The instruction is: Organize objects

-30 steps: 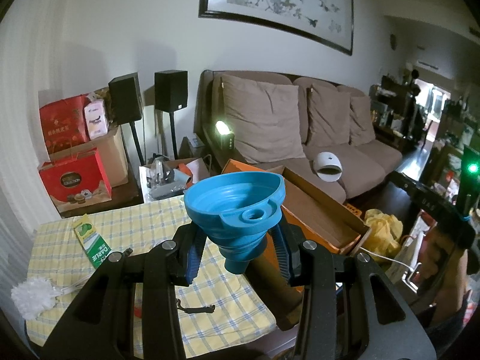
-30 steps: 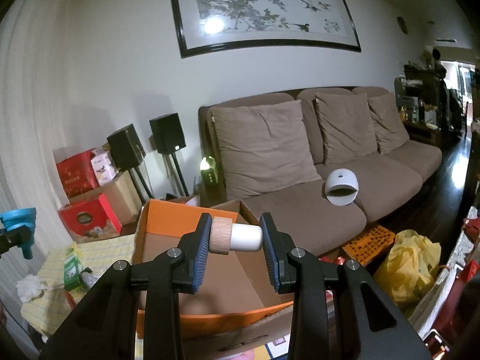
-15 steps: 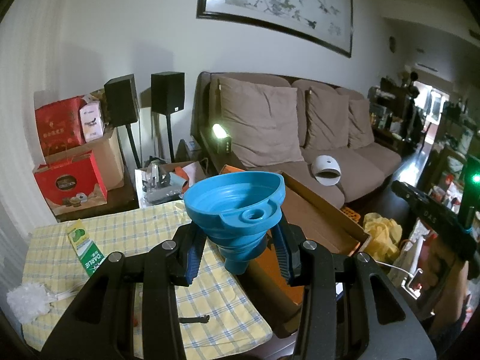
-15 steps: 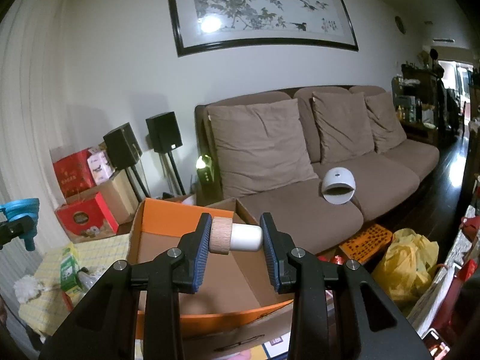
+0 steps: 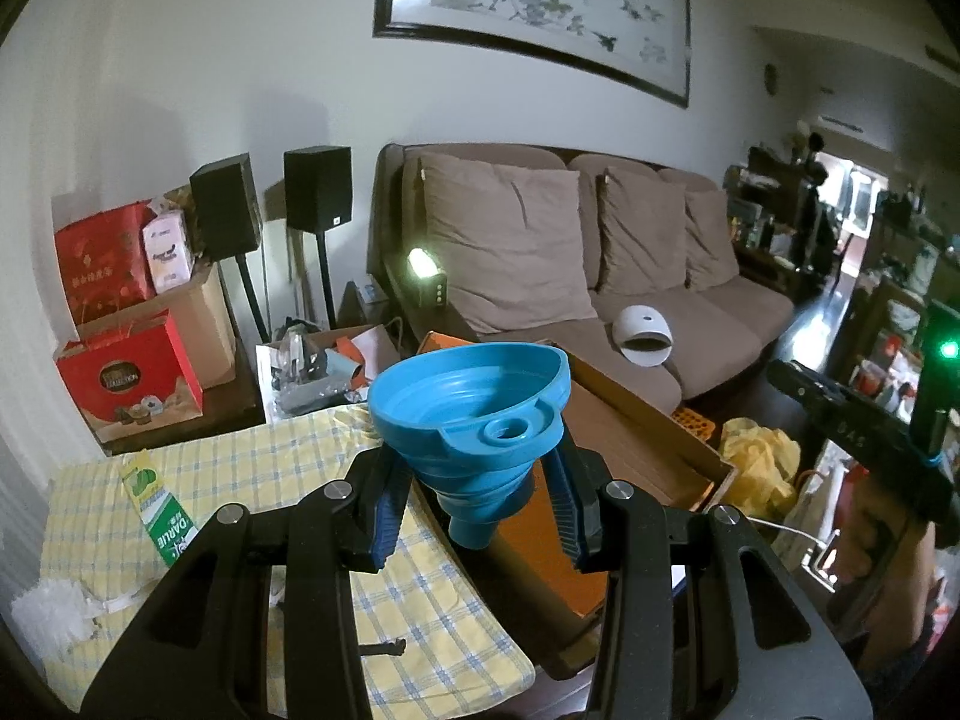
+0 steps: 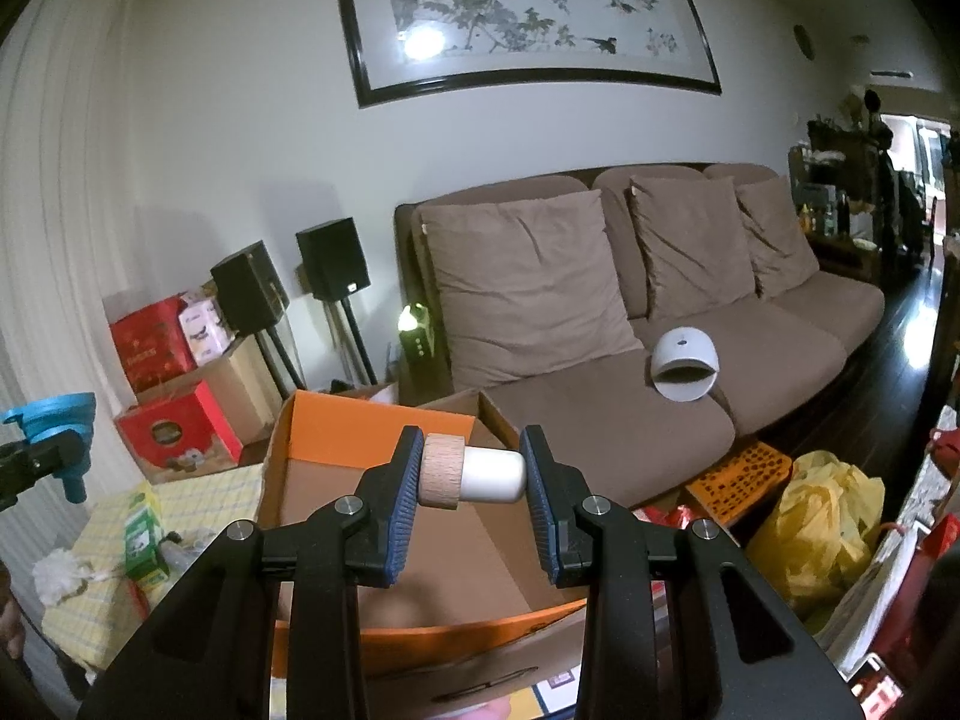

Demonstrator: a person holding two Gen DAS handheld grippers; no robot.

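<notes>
My left gripper (image 5: 477, 501) is shut on a blue collapsible funnel (image 5: 474, 420), held upright with its spout pointing down, in the air above the table edge and the near side of the orange cardboard box (image 5: 636, 456). The same blue funnel (image 6: 51, 432) shows at the far left of the right wrist view. My right gripper (image 6: 471, 483) is shut on a stopper (image 6: 471, 471) with a wooden cap and white body, held sideways above the open orange box (image 6: 372, 432).
A table with a yellow checked cloth (image 5: 252, 480) holds a green toothpaste carton (image 5: 159, 513) and a white fluffy duster (image 5: 45, 612). Behind stand red gift boxes (image 5: 129, 384), two black speakers (image 5: 318, 189) and a brown sofa (image 5: 600, 276). A yellow bag (image 6: 822, 522) lies on the floor.
The left gripper with the funnel has drifted sideways toward the box; the table and carton slid left in its view. The right gripper and stopper have stayed put.
</notes>
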